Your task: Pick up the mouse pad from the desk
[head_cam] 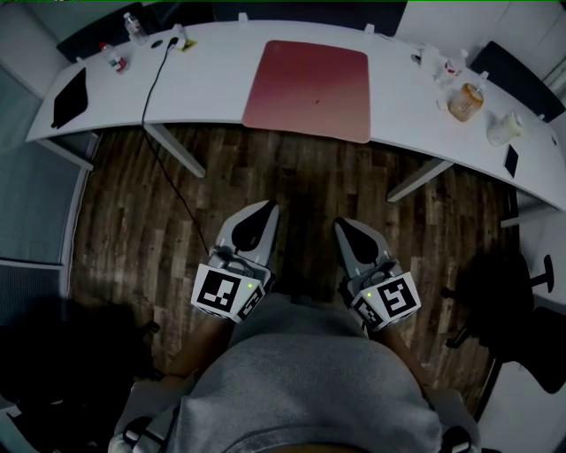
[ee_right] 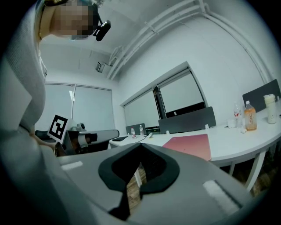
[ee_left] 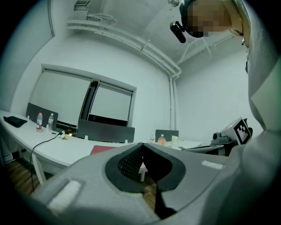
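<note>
Dusty-red rectangular mouse pad [head_cam: 308,88] is lying flat around the middle of the long white curved desk [head_cam: 212,80], its near side right up by the desk's front edge and its far side close to the back edge. Nothing is sitting on it, nothing is touching it.

Both tools are well short of the desk, out over the dark wood plank floor [head_cam: 265,177] and in front of the person's grey shirt [head_cam: 301,380]. The left gripper [head_cam: 270,206] is clenched tight with nothing in it; in its own view the black pads meet at the tip and you just see desk and floor past them. Same deal with the right gripper [head_cam: 341,224]: jaws squeezed together, empty. They sit side by side, both pointing roughly toward the pad's front edge, well apart from it.

Other stuff on the desk: a thin black cable [head_cam: 159,115] runs from the back edge on the left side, over the front edge and down to the floor. A clear plastic bottle [head_cam: 134,26] stands near the back left corner, and a flat black rectangular thing [head_cam: 71,95] lies at the left end. Towards the right end there's a jar with tan contents [head_cam: 465,102] and a white mug [head_cam: 506,128] beside it. A black office chair [head_cam: 508,283] stands on the floor off to the right, below that end of the desk.
</note>
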Tool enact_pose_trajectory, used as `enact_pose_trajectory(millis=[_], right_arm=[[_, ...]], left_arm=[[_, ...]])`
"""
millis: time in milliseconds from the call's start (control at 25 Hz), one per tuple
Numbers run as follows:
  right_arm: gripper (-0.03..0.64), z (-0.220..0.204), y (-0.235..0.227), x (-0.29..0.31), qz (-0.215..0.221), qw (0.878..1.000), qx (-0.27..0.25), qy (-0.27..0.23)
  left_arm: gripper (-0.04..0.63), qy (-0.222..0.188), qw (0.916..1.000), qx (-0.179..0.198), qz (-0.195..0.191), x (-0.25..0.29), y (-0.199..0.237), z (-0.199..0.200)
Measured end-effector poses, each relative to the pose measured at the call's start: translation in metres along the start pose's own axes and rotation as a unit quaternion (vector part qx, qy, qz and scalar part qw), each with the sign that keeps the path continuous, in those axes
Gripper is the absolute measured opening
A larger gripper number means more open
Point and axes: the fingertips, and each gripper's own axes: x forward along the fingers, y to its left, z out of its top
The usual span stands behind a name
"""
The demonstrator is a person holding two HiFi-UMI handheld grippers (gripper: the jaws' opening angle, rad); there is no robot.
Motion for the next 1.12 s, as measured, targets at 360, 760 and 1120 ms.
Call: enact_pose_trajectory(millis=[360,760,1120], right_arm=[[0.002,-0.005,-0.017,-0.006,0.003,1.000,-0.001,-0.001],[0.002,-0.005,-0.027,0.025,0.010,1.000,0.011,0.003],[0.002,0.010,-0.077,0.085,-0.022,1.000,-0.010,-0.008]], left_arm=[[0.000,0.010,0.9997,0.009,0.018,0.003,-0.003,-0.005],[0.000,0.006,0.9995,0.006,0.031,0.015,0.032,-0.009],[0.000,0.001,0.9999,0.007,-0.010,0.082,0.075,0.000]])
